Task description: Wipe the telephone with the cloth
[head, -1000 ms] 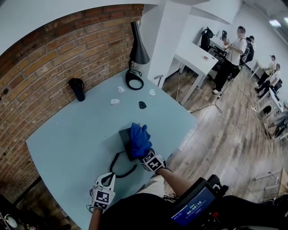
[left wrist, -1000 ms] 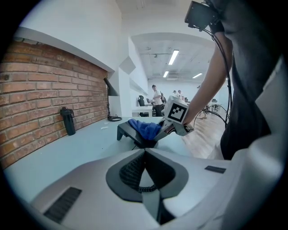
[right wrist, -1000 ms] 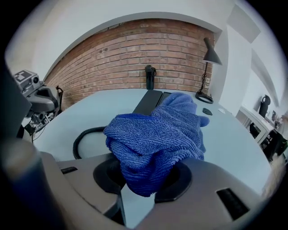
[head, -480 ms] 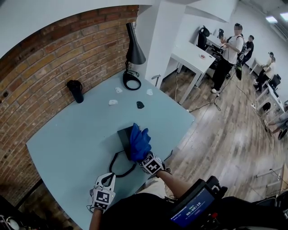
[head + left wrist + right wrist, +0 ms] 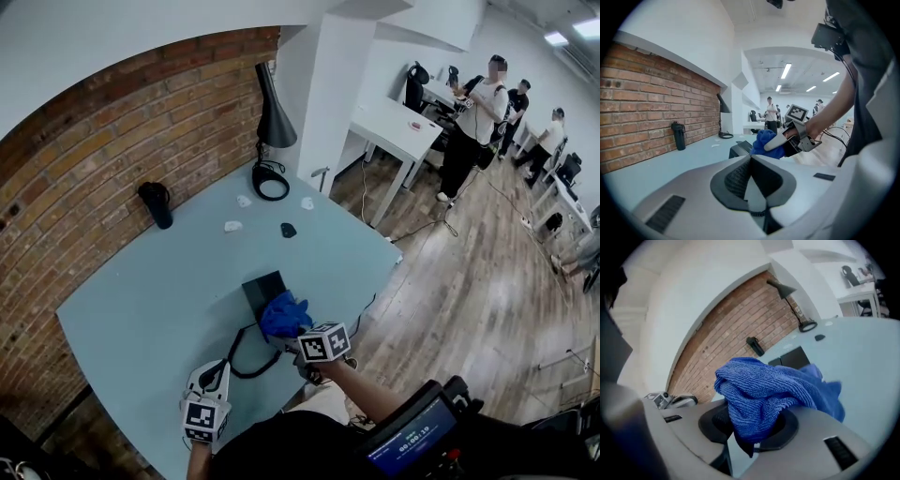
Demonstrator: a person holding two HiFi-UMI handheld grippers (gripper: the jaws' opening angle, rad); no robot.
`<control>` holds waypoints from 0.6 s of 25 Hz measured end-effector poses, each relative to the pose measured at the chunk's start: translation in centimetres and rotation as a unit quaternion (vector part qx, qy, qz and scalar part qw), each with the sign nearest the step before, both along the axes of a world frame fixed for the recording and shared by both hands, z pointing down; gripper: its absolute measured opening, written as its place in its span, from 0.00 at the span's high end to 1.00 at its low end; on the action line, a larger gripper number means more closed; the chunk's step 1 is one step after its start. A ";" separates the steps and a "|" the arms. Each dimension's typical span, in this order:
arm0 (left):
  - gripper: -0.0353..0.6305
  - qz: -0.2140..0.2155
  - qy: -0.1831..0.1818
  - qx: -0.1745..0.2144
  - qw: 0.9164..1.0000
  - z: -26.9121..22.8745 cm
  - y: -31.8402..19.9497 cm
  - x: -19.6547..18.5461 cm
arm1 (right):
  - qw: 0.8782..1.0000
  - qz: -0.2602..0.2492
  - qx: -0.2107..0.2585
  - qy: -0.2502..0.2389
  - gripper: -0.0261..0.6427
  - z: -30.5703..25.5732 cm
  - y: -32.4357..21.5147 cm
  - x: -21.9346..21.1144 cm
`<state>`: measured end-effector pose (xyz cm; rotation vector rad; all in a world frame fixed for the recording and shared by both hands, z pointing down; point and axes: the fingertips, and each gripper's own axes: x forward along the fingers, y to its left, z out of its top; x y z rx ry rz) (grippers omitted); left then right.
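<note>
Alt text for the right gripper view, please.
The right gripper is clamped on a bunched blue cloth that fills the centre of the view. Behind it a black telephone sits on a pale blue table, with a black desk lamp and a brick wall beyond.

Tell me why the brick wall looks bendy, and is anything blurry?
Head view: the wide lens curves the brick wall. Right gripper view: the cloth smears at its right edge. Left gripper view: dark rounded corners.
</note>
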<state>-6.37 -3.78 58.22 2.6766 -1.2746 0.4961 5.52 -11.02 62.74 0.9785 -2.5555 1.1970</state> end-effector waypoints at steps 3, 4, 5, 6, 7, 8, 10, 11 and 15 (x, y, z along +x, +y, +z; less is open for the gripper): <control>0.91 -0.023 0.045 0.035 0.998 -3.4 -0.9 -0.8 | 0.995 0.000 0.104 -0.008 0.79 -6.2 -1.2 -1.0; 0.91 -0.031 0.059 0.044 0.997 -4.1 -1.0 -1.2 | 0.991 -0.005 0.137 -0.003 0.79 -7.9 -1.1 -1.5; 0.91 -0.038 0.065 0.050 0.996 -4.5 -0.9 -1.4 | 0.985 -0.014 0.169 0.010 0.79 -9.2 -0.7 -2.0; 0.91 -0.044 0.063 0.051 0.996 -4.5 -0.8 -1.6 | 0.979 -0.023 0.199 0.026 0.79 -10.2 -0.2 -2.5; 0.91 -0.048 0.057 0.049 0.996 -4.3 -0.7 -1.6 | 0.973 -0.032 0.224 0.041 0.79 -10.9 0.3 -3.0; 0.91 -0.050 0.050 0.045 0.996 -3.9 -0.6 -1.5 | 0.968 -0.040 0.245 0.050 0.79 -11.4 1.0 -3.5; 0.91 -0.048 0.045 0.037 0.997 -3.2 0.0 -1.1 | 0.962 -0.050 0.264 0.055 0.79 -11.7 2.4 -4.3; 0.91 -0.044 0.044 0.034 0.997 -2.9 0.3 -0.9 | 0.962 -0.053 0.264 0.053 0.79 -11.6 3.0 -4.6; 0.91 -0.026 0.042 0.023 0.999 -1.9 1.1 0.1 | 0.966 -0.068 0.244 0.048 0.79 -10.2 4.7 -5.7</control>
